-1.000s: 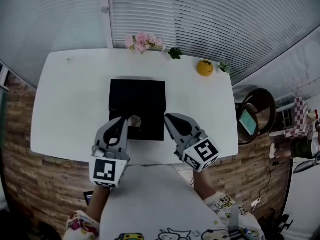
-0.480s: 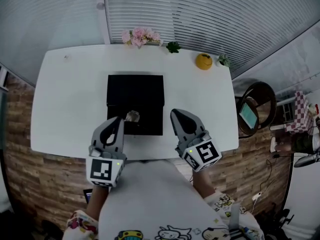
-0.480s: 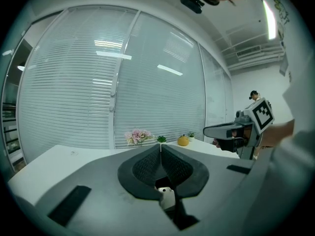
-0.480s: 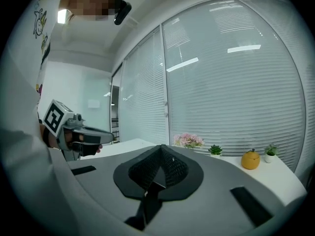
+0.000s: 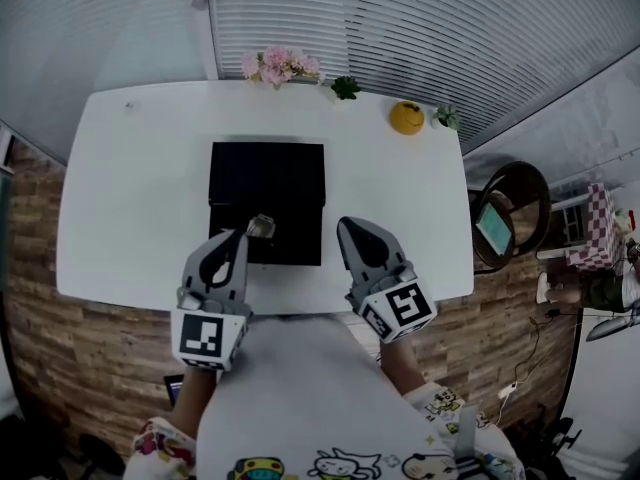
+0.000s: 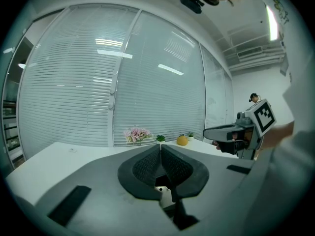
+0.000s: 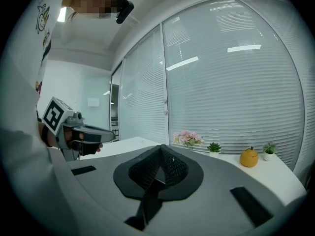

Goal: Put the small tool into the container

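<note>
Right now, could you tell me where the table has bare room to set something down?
Widest bare patch: between the black container and the table's left edge. Another: right of the container, in front of the orange fruit. Crowded: the back edge, with flowers and small plants, and the near edge, where the left tongs and right tongs hover.

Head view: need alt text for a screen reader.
Seen from above, the left gripper holds a small tool over the near edge of a black container on a white table. The right gripper hovers beside it, fingers shut and empty.
</note>
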{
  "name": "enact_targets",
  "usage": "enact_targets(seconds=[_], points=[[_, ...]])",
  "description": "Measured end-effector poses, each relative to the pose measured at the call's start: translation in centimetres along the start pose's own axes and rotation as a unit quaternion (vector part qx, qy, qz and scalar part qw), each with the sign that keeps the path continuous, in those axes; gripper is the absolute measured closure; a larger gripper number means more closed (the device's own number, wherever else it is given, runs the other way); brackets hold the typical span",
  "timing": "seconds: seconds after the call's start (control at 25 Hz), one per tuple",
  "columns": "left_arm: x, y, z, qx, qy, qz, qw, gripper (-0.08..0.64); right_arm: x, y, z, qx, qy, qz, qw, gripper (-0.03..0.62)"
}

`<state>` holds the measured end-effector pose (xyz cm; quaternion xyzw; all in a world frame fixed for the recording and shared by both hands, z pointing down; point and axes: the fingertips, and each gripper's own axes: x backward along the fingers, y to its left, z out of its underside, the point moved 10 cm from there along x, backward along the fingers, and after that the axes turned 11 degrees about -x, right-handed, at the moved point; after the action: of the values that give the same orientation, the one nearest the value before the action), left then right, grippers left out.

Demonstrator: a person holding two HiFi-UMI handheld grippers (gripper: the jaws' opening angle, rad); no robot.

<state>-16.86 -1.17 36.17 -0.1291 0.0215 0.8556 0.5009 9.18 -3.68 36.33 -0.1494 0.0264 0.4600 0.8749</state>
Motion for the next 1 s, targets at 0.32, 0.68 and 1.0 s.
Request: enact_targets(seconds=[0.32,0.68,1.0], points=[[-0.1,0.1,0.1,-0.001,-0.002,-0.006,1.0,0.554,-0.1,-0.5,0.1,-0.004,0.004,0.003,1.0,0.592],[-0.3,0.6,0.3,0.001,0.001,-0.009,1.0,0.554,-0.7,-0.6,0.0,-0.011,0.004,0.002,1.0,0.592],[-0.4,1.2,0.6,0.0,0.004,-0.01,0.9999,0.554,-1.1,-0.7,0.0,-0.02,0.004,0.005,1.0,0.592]])
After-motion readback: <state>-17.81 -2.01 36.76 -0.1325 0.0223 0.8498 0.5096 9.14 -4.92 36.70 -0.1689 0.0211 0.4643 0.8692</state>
